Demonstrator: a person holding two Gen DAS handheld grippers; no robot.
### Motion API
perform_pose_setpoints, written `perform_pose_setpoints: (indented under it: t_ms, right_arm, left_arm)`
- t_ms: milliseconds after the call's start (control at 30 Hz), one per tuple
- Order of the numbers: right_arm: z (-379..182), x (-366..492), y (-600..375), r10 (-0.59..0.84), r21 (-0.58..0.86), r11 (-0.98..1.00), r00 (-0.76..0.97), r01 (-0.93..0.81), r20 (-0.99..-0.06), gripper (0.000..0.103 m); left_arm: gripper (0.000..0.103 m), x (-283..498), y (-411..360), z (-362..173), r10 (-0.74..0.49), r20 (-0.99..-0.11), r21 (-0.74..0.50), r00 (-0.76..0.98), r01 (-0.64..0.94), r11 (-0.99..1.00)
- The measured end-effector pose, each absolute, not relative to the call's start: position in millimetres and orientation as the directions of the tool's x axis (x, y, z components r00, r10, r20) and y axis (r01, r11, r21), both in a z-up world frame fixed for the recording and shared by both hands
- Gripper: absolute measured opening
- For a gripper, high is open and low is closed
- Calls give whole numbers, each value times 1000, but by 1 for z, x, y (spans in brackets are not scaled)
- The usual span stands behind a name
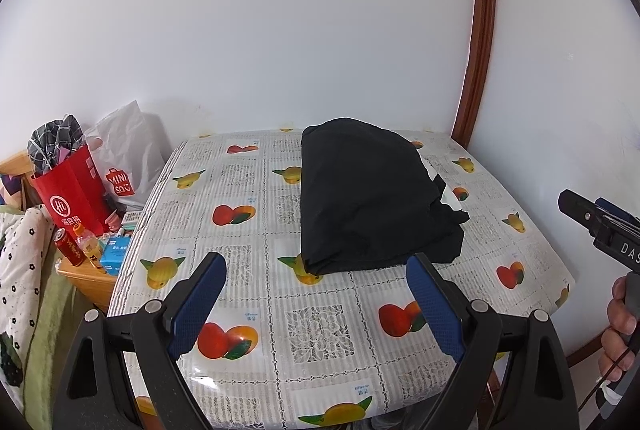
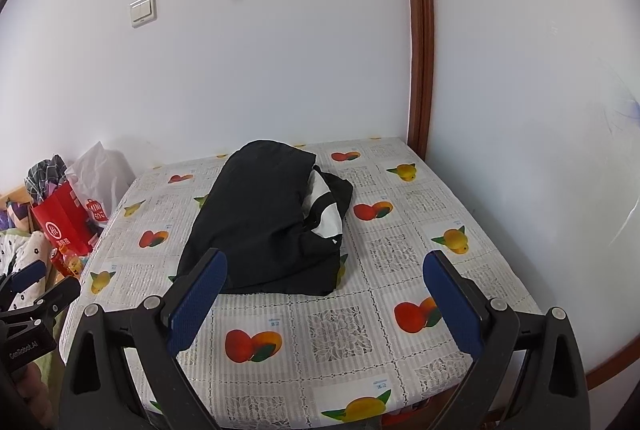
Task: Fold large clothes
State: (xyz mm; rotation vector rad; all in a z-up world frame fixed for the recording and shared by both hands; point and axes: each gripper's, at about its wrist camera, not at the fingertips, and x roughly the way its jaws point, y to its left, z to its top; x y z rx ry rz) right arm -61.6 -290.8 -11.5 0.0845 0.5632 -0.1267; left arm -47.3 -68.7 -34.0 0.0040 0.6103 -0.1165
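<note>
Black garment (image 1: 368, 194) is seen lying as a compact, thick bundle on the desk (image 1: 328, 318), toward its far half and a little to the right of centre in the left wrist view, near the white wall (image 1: 320, 30) but apart from it. Several layers appear stacked, so the folding is judged to be largely done. On the bundle's right side the work looks less tidy: a white panel or lining (image 2: 324, 206) is exposed there, and a loose flap of black cloth is spread onto the fruit-patterned tablecloth (image 2: 340, 334). Tucking or smoothing that side is judged to be what remains, if anything.

The long axis of the bundle is seen to run from the near edge of the desk toward the wall; in the right wrist view it leans slightly, the near end lying further left than the far end. The near end is a flat folded edge, the far end a rounded hump.

Nothing is held. The left tool (image 1: 316, 306) is spread wide above the near part of the desk, short of the bundle. The right tool (image 2: 326, 306) is likewise wide and empty, its left pad overlapping the bundle's near corner in the picture; contact cannot be told.

Red paper bag (image 1: 72, 198) and other clutter are seen beyond the desk's left edge.
</note>
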Motion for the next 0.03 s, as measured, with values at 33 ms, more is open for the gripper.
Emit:
perform_pose_setpoints:
  t_ms: [33]
  right_arm:
    - [-11,-61,-291,-94,46,989,837,141,-538,97]
  left_arm:
    - [91,-46,-69,-34,-109,-572,-33,813,110,993]
